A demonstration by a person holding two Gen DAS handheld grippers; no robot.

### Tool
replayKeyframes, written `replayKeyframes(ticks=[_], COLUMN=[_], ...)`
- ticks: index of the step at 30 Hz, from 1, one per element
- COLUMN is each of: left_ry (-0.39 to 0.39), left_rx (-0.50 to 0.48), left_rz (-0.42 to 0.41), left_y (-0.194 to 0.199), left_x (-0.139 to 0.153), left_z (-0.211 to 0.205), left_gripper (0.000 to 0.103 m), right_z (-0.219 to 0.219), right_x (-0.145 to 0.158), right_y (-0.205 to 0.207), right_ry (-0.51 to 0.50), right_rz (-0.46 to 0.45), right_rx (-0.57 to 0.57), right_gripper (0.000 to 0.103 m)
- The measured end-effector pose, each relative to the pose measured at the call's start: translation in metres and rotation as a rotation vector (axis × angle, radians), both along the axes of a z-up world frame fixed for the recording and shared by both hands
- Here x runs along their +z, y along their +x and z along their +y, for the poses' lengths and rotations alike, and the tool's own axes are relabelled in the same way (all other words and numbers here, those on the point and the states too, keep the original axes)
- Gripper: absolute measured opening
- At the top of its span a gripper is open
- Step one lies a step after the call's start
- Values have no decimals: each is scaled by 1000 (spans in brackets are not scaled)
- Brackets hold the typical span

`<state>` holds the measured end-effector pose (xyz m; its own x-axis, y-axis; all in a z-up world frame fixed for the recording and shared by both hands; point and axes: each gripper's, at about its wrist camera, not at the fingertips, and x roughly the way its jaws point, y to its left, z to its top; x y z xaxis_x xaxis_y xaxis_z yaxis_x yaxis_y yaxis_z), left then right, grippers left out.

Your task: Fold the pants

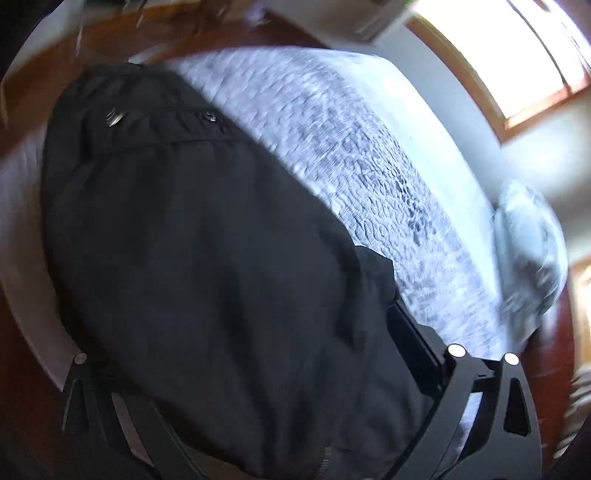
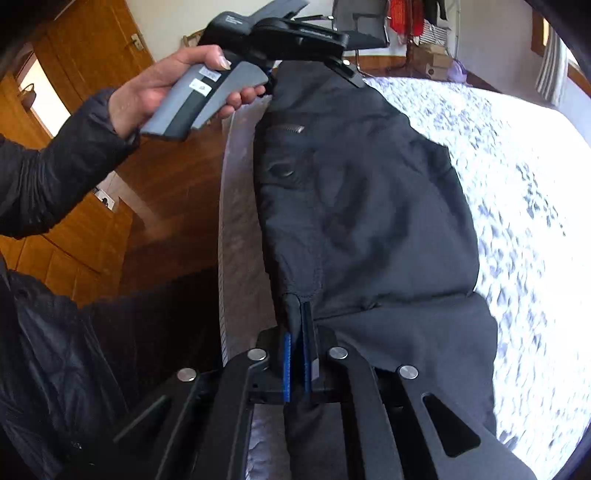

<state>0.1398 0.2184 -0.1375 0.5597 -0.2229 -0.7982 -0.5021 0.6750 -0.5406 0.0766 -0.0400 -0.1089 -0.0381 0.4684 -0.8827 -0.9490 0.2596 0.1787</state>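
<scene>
Black pants [image 2: 362, 206] lie folded on a white patterned bed [image 2: 517, 177], near its left edge. My right gripper [image 2: 297, 354] is shut on a fold of the pants at their near end; blue pads [image 2: 287, 365] pinch the cloth. My left gripper [image 2: 351, 74], held by a hand, is at the far end of the pants. In the left wrist view the pants [image 1: 192, 258] fill the space between its fingers [image 1: 413, 328] and hide the left one; whether it grips the cloth is unclear.
Wooden floor [image 2: 166, 206] and a wooden door [image 2: 92, 44] lie left of the bed. A pillow [image 1: 528, 243] sits at the bed's head. A bright window [image 1: 498, 48] is beyond. Chair and clutter [image 2: 417, 33] stand past the bed's far end.
</scene>
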Motion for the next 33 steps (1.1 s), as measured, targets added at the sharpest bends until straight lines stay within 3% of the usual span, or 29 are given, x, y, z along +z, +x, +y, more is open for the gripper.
replayKeyframes(ticks=[1,3,5,8,9,10,11,14,17,19,23,26,31,33], left_ry=[-44,-37,-17,24,46,64,83,108,134,138,183,199,220,226], left_rx=[14,7,-2,-22,-33,-40,-45,-40,-41,-39,-56,-50,-55,-57], left_rz=[-8,-8,-7,0,-4,-6,-8,-19,-38,-51,-52,-51,-47,-45], left_y=[-5,-12,-18,-26,-26,-28,-29,-28,-32,-34,-35,-37,-32,-32], left_x=[-9,-18,-26,-37,-39,-40,-41,-38,-36,-34,-33,-33,-34,-35], left_z=[4,7,10,10,9,8,8,5,4,3,1,-5,-15,-15], left_gripper=[93,60,45,32,30,29,28,25,21,20,20,20,21,22], right_z=[-2,-5,-7,-3,-2,-4,-8,-34,-87,-150,-268,-337,-410,-434], right_x=[-2,-5,-7,-15,-19,-19,-16,1,19,27,25,14,-26,-44], right_y=[2,6,8,2,3,2,1,-2,2,2,-26,-59,-92,-95], right_ry=[0,-2,-3,-15,-20,-22,-7,52,134,187,242,246,133,155], right_rz=[4,15,29,55,53,48,38,79,104,138,200,242,226,262], right_rx=[-9,-38,-48,-66,-77,-92,-122,-216,-451,-718,-1121,-1344,-1608,-1651], right_gripper=[4,4,5,13,25,32,45,48,55,63,64,65,67,67])
